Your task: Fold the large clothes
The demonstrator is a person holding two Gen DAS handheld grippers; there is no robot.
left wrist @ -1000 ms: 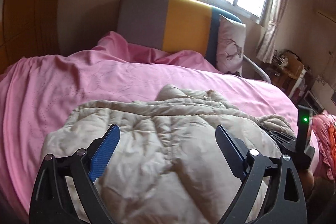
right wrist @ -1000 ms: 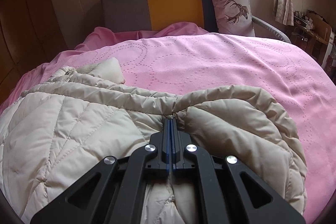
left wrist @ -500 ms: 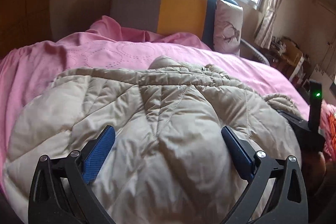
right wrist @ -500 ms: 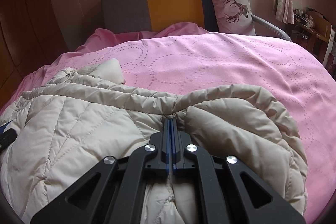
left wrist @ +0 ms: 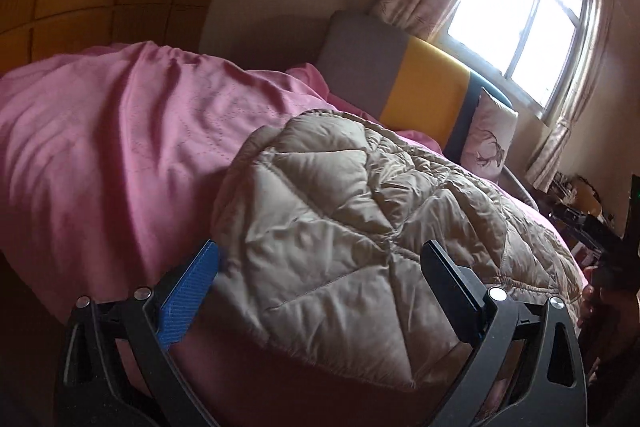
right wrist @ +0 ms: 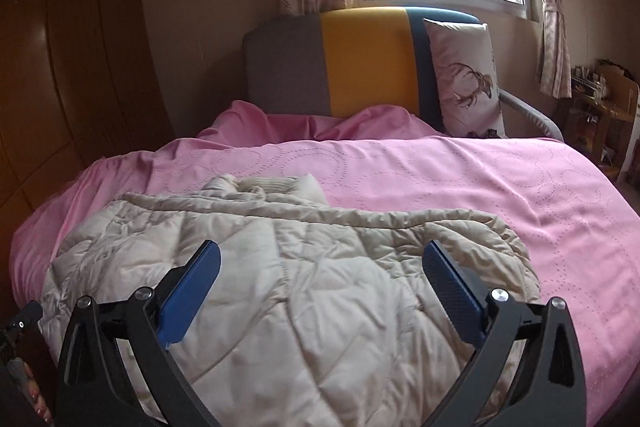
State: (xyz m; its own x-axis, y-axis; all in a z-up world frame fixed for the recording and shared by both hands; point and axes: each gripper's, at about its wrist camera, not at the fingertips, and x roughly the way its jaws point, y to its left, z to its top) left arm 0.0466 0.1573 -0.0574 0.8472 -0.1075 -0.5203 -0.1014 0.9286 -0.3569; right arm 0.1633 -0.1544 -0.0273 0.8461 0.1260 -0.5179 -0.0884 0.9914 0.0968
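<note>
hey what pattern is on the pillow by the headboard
A dark stag sketch on white fabric; the pillow shows best in the right wrist view.

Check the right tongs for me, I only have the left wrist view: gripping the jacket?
Observer: No. The right tongs are opening; the jacket lies below the gap, pads off it.
Operator: Collar visible?
Observer: Yes, a ribbed collar sits at the jacket's far edge.
Operator: Space to its right?
Observer: Bare pink bedspread runs right of the jacket.
</note>
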